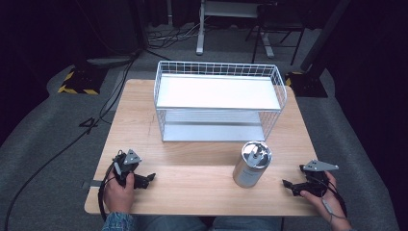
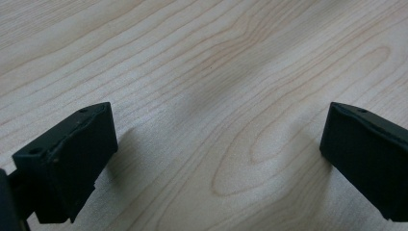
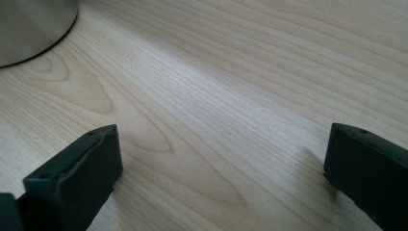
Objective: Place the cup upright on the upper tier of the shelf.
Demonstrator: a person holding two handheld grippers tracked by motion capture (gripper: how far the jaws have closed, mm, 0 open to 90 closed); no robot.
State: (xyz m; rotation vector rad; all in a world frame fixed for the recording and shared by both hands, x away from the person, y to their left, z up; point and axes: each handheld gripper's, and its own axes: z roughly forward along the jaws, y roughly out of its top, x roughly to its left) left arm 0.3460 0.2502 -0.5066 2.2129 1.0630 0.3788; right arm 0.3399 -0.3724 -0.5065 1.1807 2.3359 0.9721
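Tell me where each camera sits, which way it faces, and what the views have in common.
High view: above the person's side, looking forward and down on the wooden table, wire rack and metal canister; both hands with left gripper and right gripper show.
Left gripper view: low over the tabletop, along its own open jaws.
Right gripper view: low over the tabletop, open jaws, facing the canister's base.
Shared: the canister appears in the high and right gripper views.

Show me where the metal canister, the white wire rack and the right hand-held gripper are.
metal canister [image 1: 250, 169]: high view, on its cylindrical side wall.
white wire rack [image 1: 219, 109]: high view, on the front rim of its upper shelf.
right hand-held gripper [image 1: 288, 186]: high view, midway between its open fingertips.
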